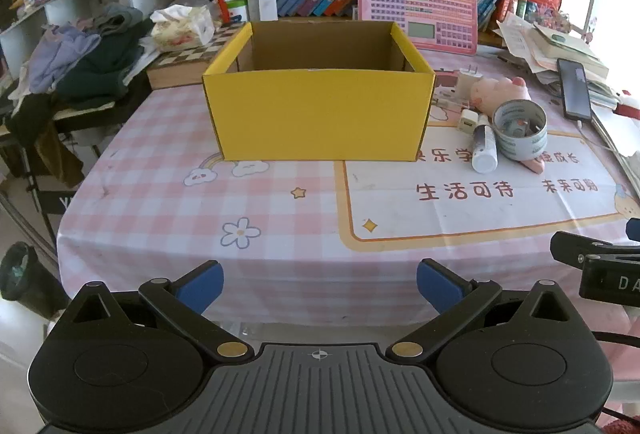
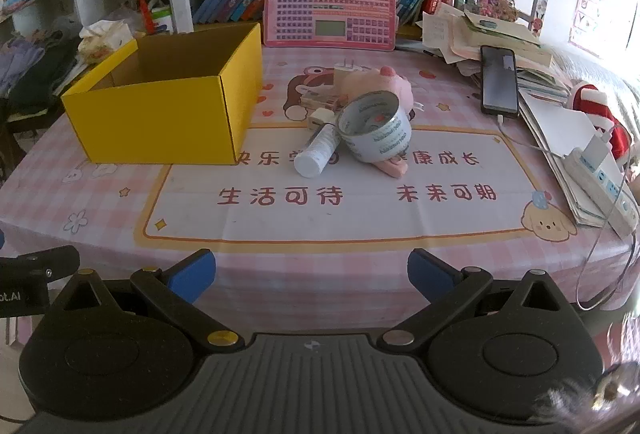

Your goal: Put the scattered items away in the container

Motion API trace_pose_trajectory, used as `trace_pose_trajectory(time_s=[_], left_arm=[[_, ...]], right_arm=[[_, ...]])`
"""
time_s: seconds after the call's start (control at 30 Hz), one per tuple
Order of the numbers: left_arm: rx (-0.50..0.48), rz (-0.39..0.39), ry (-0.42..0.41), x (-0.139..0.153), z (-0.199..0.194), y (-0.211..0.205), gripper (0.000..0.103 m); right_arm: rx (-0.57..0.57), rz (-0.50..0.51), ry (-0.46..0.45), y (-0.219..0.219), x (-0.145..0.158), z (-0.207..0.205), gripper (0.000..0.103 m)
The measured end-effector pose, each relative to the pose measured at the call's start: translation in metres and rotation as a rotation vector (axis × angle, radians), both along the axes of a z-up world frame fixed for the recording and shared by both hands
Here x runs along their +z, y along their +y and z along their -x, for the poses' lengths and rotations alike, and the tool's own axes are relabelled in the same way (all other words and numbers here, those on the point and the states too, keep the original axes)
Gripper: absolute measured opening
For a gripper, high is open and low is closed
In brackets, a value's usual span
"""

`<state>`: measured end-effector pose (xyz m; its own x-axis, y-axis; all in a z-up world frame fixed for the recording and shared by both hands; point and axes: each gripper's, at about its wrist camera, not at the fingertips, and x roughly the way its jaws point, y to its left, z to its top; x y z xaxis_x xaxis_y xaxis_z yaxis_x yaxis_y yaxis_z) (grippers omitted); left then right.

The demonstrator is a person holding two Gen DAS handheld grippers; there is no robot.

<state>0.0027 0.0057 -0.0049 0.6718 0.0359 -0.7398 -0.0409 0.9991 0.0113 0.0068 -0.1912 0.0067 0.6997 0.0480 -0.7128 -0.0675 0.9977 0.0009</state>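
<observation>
The yellow box (image 1: 318, 114) stands open-topped on the pink checked tablecloth (image 1: 160, 202), toward the far left of the table from my right wrist view, and nothing shows inside the part of it I can see. Just right of the box lies the small heap I have to clear: a tape roll (image 2: 376, 132) tilted on its side, leaning on a pink flat piece (image 2: 394, 167); a white bottle (image 2: 317, 152) lying beside the roll with its cap toward me; a white plug (image 2: 320, 117) touching the bottle's far end; a second charger (image 2: 345, 68) behind; and a pink plush pig (image 2: 390, 84) at the back of the heap. A small flat item sits between the pig and the plug, too blurred to name.

My left gripper (image 1: 320, 288) hangs over the near table edge facing the box, blue pads wide apart, nothing between them. My right gripper (image 2: 312, 276) hangs over the same edge facing the heap, equally wide and empty.

A phone (image 2: 499, 80) rests on stacked papers to the right, and a pink keyboard toy (image 2: 330, 6) leans against the bookshelf behind
</observation>
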Motion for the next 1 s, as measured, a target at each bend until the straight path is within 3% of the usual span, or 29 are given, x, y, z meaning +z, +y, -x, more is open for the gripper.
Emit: trace_pose_trajectory(time_s=[1.0], left_arm=[[-0.002,-0.002,-0.001,0.0001,0.0004,0.0000,0.103]], right_arm=[[0.002,-0.001,-0.009,0.0001,0.0012,-0.0002,0.103]])
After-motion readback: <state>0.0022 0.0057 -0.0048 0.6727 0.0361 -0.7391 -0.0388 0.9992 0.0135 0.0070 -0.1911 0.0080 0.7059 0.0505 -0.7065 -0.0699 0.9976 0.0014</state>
